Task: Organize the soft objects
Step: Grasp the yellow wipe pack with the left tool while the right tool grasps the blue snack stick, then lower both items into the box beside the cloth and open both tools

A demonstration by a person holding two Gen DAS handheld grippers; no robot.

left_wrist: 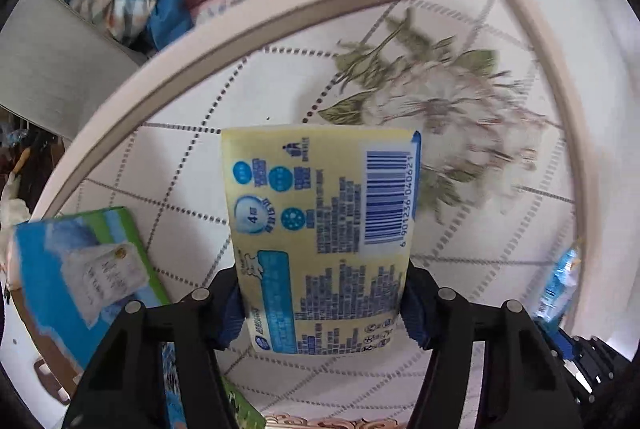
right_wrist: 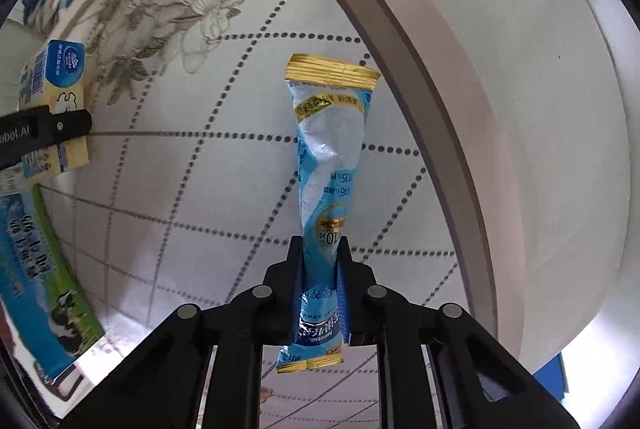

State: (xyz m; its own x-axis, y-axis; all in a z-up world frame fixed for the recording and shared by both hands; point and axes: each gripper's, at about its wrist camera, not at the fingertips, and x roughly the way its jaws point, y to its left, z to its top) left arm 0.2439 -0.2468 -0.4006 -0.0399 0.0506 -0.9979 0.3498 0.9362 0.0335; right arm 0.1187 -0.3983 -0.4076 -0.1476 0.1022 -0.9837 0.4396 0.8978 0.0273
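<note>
Tissue pack (left_wrist: 320,229) pinched in left gripper (left_wrist: 324,309), above floral table (left_wrist: 240,149). Sachet (right_wrist: 330,157) clamped by right gripper (right_wrist: 322,285), hanging over same surface. Advice: keep both grips firm, lower gently, release only once supported, avoid milk carton (left_wrist: 84,269).

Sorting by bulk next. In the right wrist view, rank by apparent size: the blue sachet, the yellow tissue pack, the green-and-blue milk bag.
1. Blue sachet, though it sits nearest the camera.
2. Milk bag, cut off by the frame.
3. Tissue pack.
The first two are too close to call.
</note>
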